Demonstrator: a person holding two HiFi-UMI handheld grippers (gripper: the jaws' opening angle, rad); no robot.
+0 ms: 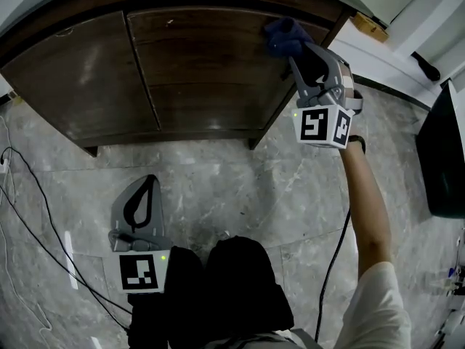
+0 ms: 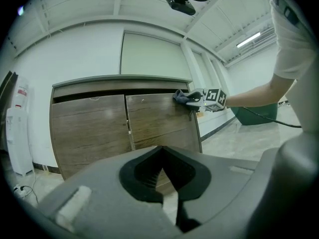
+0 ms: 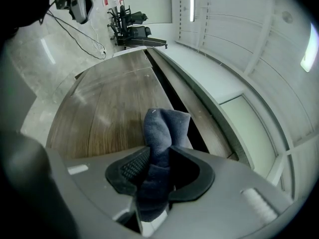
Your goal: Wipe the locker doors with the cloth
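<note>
Closest under the head camera is the person's dark clothing (image 1: 240, 289), and just to its left the left gripper (image 1: 150, 182) hangs low over the grey marble floor (image 1: 240, 180), well apart from the locker (image 1: 87, 144), pointing toward it with nothing in its jaws. Farther off, a bare arm (image 1: 367, 209) reaches out with the right gripper (image 1: 296, 58), which presses a dark blue cloth (image 1: 282, 36) against the upper corner of the right door (image 1: 203, 78), the corner away from the left door (image 1: 80, 86). A thin cable (image 1: 40, 209) trails across the floor at the left. In the left gripper view the jaws meet at their tips and are empty; beyond them stands the brown wooden locker, both doors closed, with the cloth held near its top right corner. In the right gripper view the jaws are partly apart and clamped on a bunched fold of the cloth, whose free end sticks out ahead of them and touches the wood close under the locker's top edge
</note>
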